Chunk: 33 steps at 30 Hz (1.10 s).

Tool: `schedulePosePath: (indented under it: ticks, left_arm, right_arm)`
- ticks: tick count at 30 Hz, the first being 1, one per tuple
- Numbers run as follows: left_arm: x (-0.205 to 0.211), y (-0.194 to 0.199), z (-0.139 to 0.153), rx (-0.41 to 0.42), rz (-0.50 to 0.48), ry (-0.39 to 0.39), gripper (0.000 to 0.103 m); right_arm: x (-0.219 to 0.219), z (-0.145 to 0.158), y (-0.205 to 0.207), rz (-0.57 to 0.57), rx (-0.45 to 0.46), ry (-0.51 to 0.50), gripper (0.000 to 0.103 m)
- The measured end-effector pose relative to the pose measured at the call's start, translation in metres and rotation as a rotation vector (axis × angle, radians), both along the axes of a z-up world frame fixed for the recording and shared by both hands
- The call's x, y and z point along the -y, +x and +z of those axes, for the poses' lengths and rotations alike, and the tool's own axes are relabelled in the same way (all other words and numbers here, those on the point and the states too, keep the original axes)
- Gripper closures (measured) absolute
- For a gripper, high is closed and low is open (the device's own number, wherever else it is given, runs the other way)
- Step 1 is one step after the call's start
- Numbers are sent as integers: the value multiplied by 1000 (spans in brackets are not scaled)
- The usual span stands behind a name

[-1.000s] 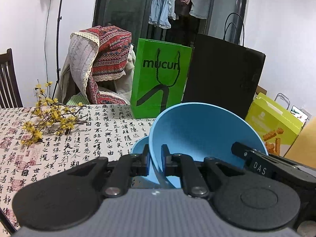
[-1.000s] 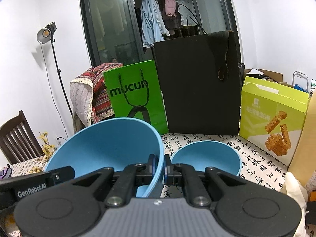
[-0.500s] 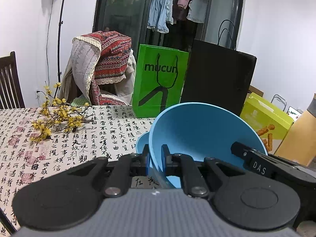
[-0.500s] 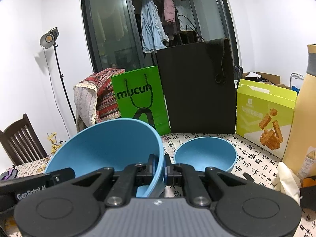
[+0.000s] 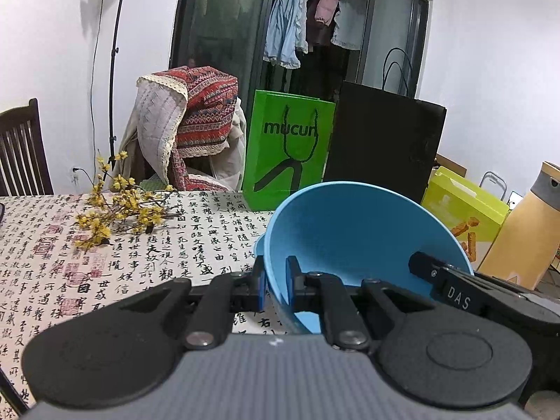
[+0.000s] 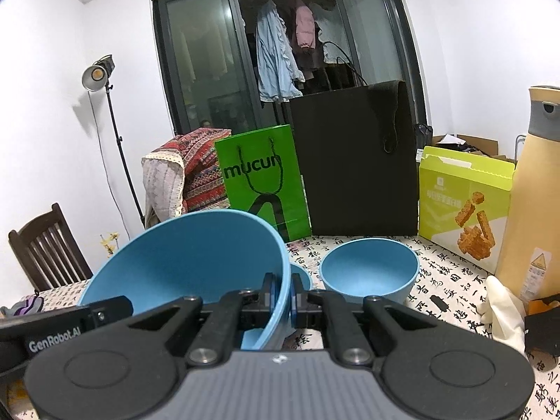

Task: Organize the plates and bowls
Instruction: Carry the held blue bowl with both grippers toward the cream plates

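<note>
A large blue bowl (image 5: 350, 231) hangs tilted above the table, held from both sides. My left gripper (image 5: 274, 280) is shut on its left rim. My right gripper (image 6: 281, 294) is shut on the opposite rim of the same bowl (image 6: 196, 255). A second, smaller blue bowl (image 6: 369, 269) stands upright on the calligraphy tablecloth (image 6: 444, 280) to the right of the held one. A sliver of a third blue bowl (image 6: 303, 276) shows just behind the held rim; the large bowl hides most of it.
At the back of the table stand a green paper bag (image 6: 262, 185), a black paper bag (image 6: 357, 161) and a yellow-green snack box (image 6: 465, 203). A tall tan bottle (image 6: 532, 192) and a white glove (image 6: 500, 304) sit at the right. Yellow flowers (image 5: 119, 206) lie at the left.
Both grippers have drawn back from the bags with the large bowl still gripped. The bags look smaller, and the tan bottle has come into view at the right.
</note>
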<state>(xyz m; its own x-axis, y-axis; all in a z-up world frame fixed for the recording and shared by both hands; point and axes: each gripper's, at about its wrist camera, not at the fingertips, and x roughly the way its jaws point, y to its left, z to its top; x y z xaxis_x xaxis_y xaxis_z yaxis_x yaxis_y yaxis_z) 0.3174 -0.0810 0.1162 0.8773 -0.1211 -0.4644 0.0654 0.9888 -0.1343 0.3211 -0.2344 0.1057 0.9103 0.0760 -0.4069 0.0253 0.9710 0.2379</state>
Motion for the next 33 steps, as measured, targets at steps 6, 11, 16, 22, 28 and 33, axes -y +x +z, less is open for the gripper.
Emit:
schedulePosePath:
  ticks: [6, 11, 16, 22, 28, 33]
  left_arm:
    - [-7, -14, -1, 8, -4, -11, 92]
    - [-14, -26, -1, 14, 6, -25, 92]
    - [-22, -39, -1, 18, 16, -33, 92]
    - [-30, -54, -1, 19, 30, -30, 92]
    - [-40, -67, -2, 22, 43, -36, 92]
    - [-48, -77, -2, 23, 56, -37, 92]
  right_arm:
    - [-6, 3, -16, 3, 12, 2, 95]
    - [-11, 4, -27, 9, 17, 5, 95]
    - [-20, 4, -38, 19, 19, 5, 95]
    - [-29, 2, -49, 32, 16, 2, 95]
    - [-41, 2, -61, 47, 18, -8, 95]
    - [-49, 2, -69, 60, 18, -6, 95]
